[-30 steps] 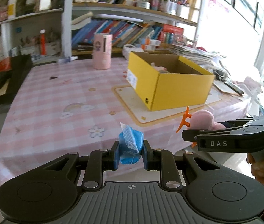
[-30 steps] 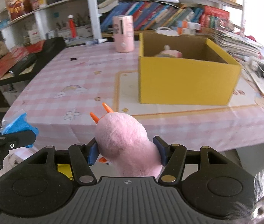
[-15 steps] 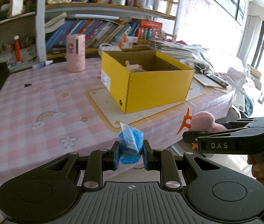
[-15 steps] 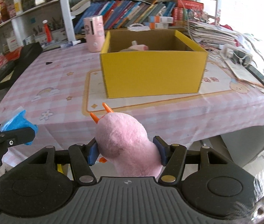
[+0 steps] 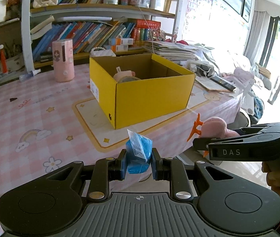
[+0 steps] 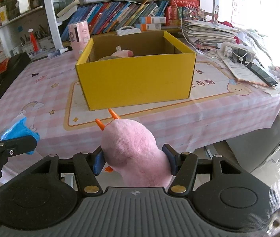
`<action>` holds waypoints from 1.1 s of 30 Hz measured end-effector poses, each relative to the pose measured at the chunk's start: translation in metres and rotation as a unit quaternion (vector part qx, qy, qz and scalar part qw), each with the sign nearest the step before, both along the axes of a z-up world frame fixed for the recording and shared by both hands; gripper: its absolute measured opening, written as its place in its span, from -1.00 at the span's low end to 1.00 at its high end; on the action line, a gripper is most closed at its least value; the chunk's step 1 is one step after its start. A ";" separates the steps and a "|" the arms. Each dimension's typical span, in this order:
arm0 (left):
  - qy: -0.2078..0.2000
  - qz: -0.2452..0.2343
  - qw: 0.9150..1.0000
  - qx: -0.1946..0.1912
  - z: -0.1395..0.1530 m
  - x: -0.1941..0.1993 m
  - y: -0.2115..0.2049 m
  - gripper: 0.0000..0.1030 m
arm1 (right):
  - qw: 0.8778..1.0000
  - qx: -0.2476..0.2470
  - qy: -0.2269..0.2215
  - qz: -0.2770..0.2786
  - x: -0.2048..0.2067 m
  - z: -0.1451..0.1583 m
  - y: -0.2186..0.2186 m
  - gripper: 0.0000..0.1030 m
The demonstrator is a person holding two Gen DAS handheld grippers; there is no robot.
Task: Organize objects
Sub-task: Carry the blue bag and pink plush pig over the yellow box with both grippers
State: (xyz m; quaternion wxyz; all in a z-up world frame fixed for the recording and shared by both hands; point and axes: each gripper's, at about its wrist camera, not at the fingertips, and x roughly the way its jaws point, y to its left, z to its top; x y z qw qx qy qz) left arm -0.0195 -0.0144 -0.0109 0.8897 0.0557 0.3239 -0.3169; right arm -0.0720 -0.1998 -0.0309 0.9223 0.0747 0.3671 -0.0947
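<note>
Blue packet and pink plush gripped — box ahead.

I see matt yellow cardboard on the box; fuzzy pink plush on the toy; crinkly glossy plastic around the blue packet; smooth printed cloth over the table; ribbed matt black plastic on my gripper bodies.

We read "DAS" in pale capitals on the side of the black right gripper. On the black left gripper's body, the cut-off letters ".AI" show. An alphabet poster on the wall begins "A B C D". Other print is illegible.
</note>
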 end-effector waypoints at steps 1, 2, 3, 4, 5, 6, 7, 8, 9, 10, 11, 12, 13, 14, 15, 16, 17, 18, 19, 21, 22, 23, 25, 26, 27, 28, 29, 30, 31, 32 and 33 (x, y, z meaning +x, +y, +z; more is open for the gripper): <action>0.000 0.001 1.000 0.000 0.000 0.001 -0.002 -0.57 | 1.000 0.000 0.001 0.000 0.001 0.000 -0.003 0.11; 0.000 0.001 1.000 0.000 0.000 0.003 -0.004 -0.57 | 1.000 0.000 0.001 0.000 0.003 0.000 -0.005 0.11; 0.000 0.002 1.000 0.000 0.000 0.004 -0.005 -0.57 | 1.000 0.000 0.001 0.001 0.004 0.000 -0.007 0.11; 0.000 0.002 1.000 0.000 0.000 0.005 -0.007 -0.57 | 1.000 0.000 0.002 0.002 0.005 0.000 -0.009 0.11; 0.000 0.003 1.000 0.000 0.000 0.006 -0.010 -0.57 | 1.000 0.000 0.002 0.002 0.007 0.000 -0.011 0.11; 0.001 0.002 1.000 0.000 0.000 0.008 -0.012 -0.57 | 1.000 0.000 0.002 0.003 0.008 0.000 -0.013 0.11; 0.001 0.002 1.000 0.000 0.000 0.009 -0.014 -0.57 | 1.000 0.000 0.003 0.003 0.009 0.000 -0.015 0.11; 0.001 0.002 1.000 0.000 0.000 0.010 -0.017 -0.57 | 1.000 0.000 0.004 0.002 0.010 0.000 -0.017 0.11; 0.002 0.002 1.000 0.000 -0.001 0.011 -0.019 -0.57 | 1.000 0.000 0.005 0.002 0.012 0.000 -0.020 0.11; 0.002 0.002 1.000 0.000 -0.001 0.012 -0.021 -0.57 | 1.000 0.000 0.006 0.001 0.013 0.000 -0.022 0.11; 0.003 0.002 1.000 0.000 -0.001 0.014 -0.023 -0.57 | 1.000 0.000 0.006 0.001 0.015 0.000 -0.025 0.11; 0.003 0.002 1.000 0.000 -0.001 0.015 -0.025 -0.57 | 1.000 0.000 0.007 0.001 0.016 0.000 -0.027 0.11; 0.004 0.002 1.000 0.000 -0.002 0.016 -0.026 -0.57 | 1.000 0.000 0.008 0.001 0.018 0.000 -0.030 0.11; 0.004 0.002 1.000 0.000 -0.002 0.018 -0.028 -0.57 | 1.000 0.000 0.008 0.001 0.019 0.000 -0.031 0.11; 0.004 0.003 1.000 0.000 -0.002 0.019 -0.030 -0.57 | 1.000 0.000 0.008 0.001 0.021 -0.001 -0.034 0.11; 0.003 0.003 1.000 0.001 -0.002 0.021 -0.032 -0.57 | 1.000 0.000 0.009 0.001 0.022 -0.001 -0.036 0.11; 0.001 0.004 1.000 0.001 -0.001 0.022 -0.033 -0.57 | 1.000 0.001 0.009 0.002 0.023 -0.001 -0.038 0.11; -0.001 0.005 1.000 0.001 0.000 0.024 -0.035 -0.57 | 1.000 0.001 0.009 0.001 0.025 -0.001 -0.039 0.11; -0.006 0.006 1.000 0.002 0.002 0.025 -0.037 -0.57 | 1.000 0.001 0.008 0.001 0.026 0.000 -0.042 0.11; -0.016 0.008 1.000 0.001 0.005 0.028 -0.040 -0.57 | 1.000 0.001 0.003 -0.001 0.030 0.002 -0.047 0.11; -0.020 0.009 1.000 0.000 0.008 0.030 -0.041 -0.57 | 1.000 0.001 -0.001 -0.003 0.032 0.003 -0.050 0.11; -0.025 0.009 1.000 0.000 0.010 0.032 -0.044 -0.57 | 1.000 0.001 -0.004 -0.004 0.035 0.005 -0.054 0.11; -0.034 0.010 0.999 0.000 0.014 0.037 -0.049 -0.57 | 1.000 -0.001 -0.014 -0.007 0.041 0.010 -0.061 0.11; -0.038 0.010 0.999 -0.001 0.016 0.039 -0.052 -0.57 | 1.000 -0.002 -0.018 -0.006 0.044 0.012 -0.064 0.11; -0.043 0.011 0.999 -0.003 0.018 0.042 -0.055 -0.57 | 1.000 -0.005 -0.023 -0.005 0.048 0.015 -0.067 0.11; -0.046 0.012 0.999 -0.005 0.021 0.046 -0.058 -0.57 | 1.000 -0.007 -0.028 -0.003 0.052 0.017 -0.070 0.11; -0.051 0.014 0.999 -0.007 0.024 0.050 -0.061 -0.57 | 0.999 -0.010 -0.034 0.000 0.057 0.021 -0.073 0.11; -0.056 0.015 0.998 -0.008 0.026 0.054 -0.065 -0.57 | 0.999 -0.013 -0.039 0.003 0.061 0.024 -0.076 0.11; -0.060 0.018 0.998 -0.009 0.028 0.058 -0.069 -0.57 | 0.999 -0.016 -0.044 0.007 0.066 0.027 -0.079 0.11; -0.065 0.020 0.998 -0.011 0.030 0.063 -0.073 -0.57 | 0.999 -0.019 -0.050 0.012 0.071 0.030 -0.082 0.11; -0.069 0.023 0.997 -0.012 0.032 0.067 -0.076 -0.57 | 0.998 -0.021 -0.055 0.016 0.076 0.033 -0.085 0.11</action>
